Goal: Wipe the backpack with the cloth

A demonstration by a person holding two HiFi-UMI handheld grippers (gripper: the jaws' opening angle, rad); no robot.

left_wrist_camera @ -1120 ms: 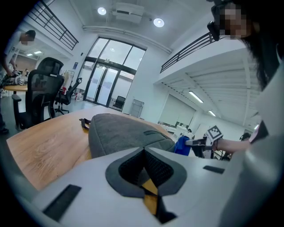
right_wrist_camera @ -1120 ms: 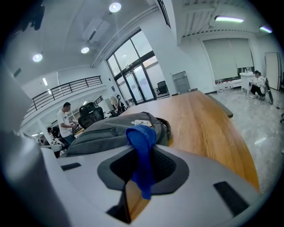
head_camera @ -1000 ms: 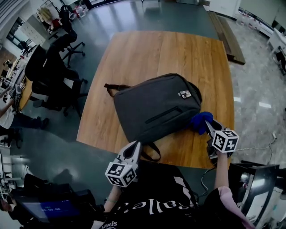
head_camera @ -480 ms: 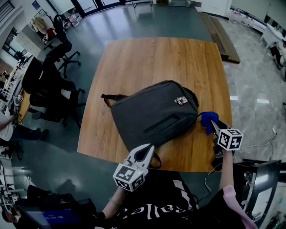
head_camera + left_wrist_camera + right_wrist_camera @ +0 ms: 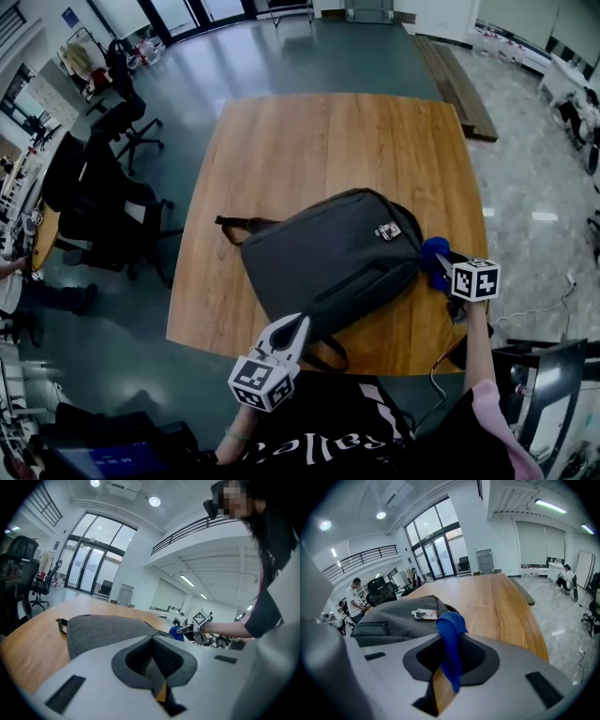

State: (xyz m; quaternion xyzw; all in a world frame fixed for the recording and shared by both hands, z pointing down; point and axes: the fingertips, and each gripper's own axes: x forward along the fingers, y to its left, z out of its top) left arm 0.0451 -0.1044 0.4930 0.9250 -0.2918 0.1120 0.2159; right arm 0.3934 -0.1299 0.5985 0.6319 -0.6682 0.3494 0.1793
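Two claws, both closed: the right claw (image 5: 442, 267) pinches the blue cloth (image 5: 432, 251), while the left claw (image 5: 291, 328) holds nothing. The backpack (image 5: 328, 253) lies just ahead of the left claw and left of the right one. Since a second ago the cloth has drifted off the bag's side edge, so wiping seems paused, with the top face still to do.

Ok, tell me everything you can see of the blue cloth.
The blue cloth is a soft, bunched-up fabric pinched between the jaws of the right gripper, which are shut on it. A rounded fold sticks up past the jaws and a strip hangs down between them. It is held above the wooden table, close beside the grey backpack; whether it touches the backpack can't be told.
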